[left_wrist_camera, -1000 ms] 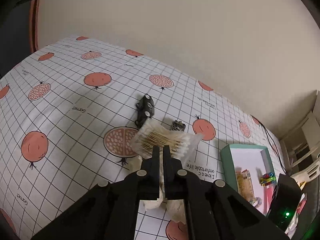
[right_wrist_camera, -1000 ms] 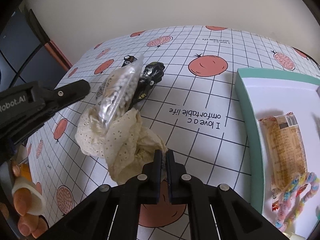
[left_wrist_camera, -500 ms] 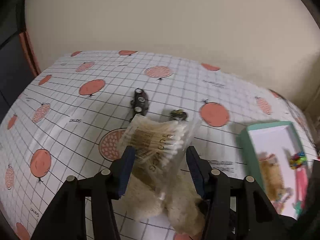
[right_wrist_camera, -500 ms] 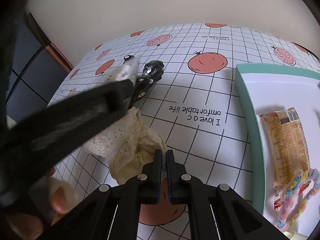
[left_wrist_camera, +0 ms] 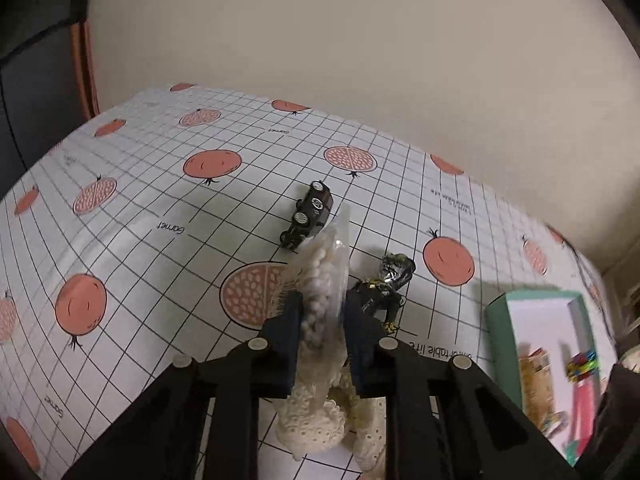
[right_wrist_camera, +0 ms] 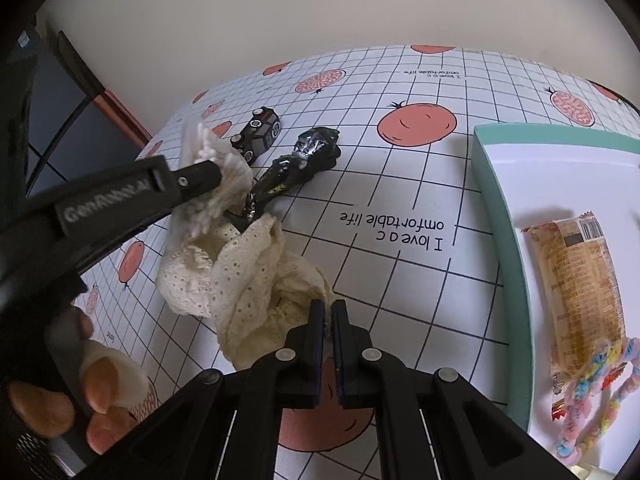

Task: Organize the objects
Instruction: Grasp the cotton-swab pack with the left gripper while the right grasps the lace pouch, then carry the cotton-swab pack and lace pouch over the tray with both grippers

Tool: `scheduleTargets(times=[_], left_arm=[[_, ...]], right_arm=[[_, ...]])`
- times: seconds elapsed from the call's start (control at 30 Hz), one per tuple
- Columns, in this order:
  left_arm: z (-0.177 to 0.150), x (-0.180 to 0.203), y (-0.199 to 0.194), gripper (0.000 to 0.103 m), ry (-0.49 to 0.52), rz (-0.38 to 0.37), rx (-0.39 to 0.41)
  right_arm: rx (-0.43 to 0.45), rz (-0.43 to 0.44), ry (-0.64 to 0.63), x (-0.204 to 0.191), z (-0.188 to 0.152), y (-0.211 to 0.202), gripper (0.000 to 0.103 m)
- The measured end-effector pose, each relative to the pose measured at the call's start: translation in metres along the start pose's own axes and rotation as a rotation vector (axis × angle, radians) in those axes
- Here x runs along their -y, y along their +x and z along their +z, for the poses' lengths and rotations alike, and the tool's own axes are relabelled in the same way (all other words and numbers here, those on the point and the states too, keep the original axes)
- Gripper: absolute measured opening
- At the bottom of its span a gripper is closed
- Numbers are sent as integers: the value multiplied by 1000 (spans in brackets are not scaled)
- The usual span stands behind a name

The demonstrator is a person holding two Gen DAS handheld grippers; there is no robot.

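Now: left hand-held gripper (left_wrist_camera: pixel 322 320) clamped on bag of cotton swabs (left_wrist_camera: pixel 322 276), above cream lace cloth (right_wrist_camera: pixel 248 280) on bench (left_wrist_camera: pixel 160 208). Right hand-held gripper (right_wrist_camera: pixel 328 320) fingers nearly closed, pinching cloth edge. Toy car (left_wrist_camera: pixel 310 212) & dark figure (left_wrist_camera: pixel 384 284) just beyond; teal tray (right_wrist_camera: pixel 500 200) to right w/ snack pack (right_wrist_camera: pixel 580 288).

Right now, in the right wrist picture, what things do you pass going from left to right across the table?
Cotton swab bag in the left tongs → toy car → black figure → teal tray → snack packet.
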State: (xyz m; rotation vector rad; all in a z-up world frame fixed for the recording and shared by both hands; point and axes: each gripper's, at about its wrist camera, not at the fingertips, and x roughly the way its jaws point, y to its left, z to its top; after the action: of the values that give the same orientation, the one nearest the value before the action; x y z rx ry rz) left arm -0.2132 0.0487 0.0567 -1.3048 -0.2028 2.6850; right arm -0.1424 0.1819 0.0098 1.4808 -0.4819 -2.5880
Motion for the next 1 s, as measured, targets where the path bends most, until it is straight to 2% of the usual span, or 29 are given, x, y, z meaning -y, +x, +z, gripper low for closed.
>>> scheduleTargets(times=[0.13,0.5,0.73,1.0], left_arm=[[3,-4,-10,21,-19,-27,21],[9,-24,-47,21,-102,-74,88],[4,-35,-63,21,-156,-98,98],[0,-29,-79,21,-164,-130,115]], right_arm=[[26,17,-11,-2,1,-8,4],[170,95,-48,-26,14,-57,3],[236,97,-63,-28,16,-88,3],[320,65,-59,-14,17,-130,3]])
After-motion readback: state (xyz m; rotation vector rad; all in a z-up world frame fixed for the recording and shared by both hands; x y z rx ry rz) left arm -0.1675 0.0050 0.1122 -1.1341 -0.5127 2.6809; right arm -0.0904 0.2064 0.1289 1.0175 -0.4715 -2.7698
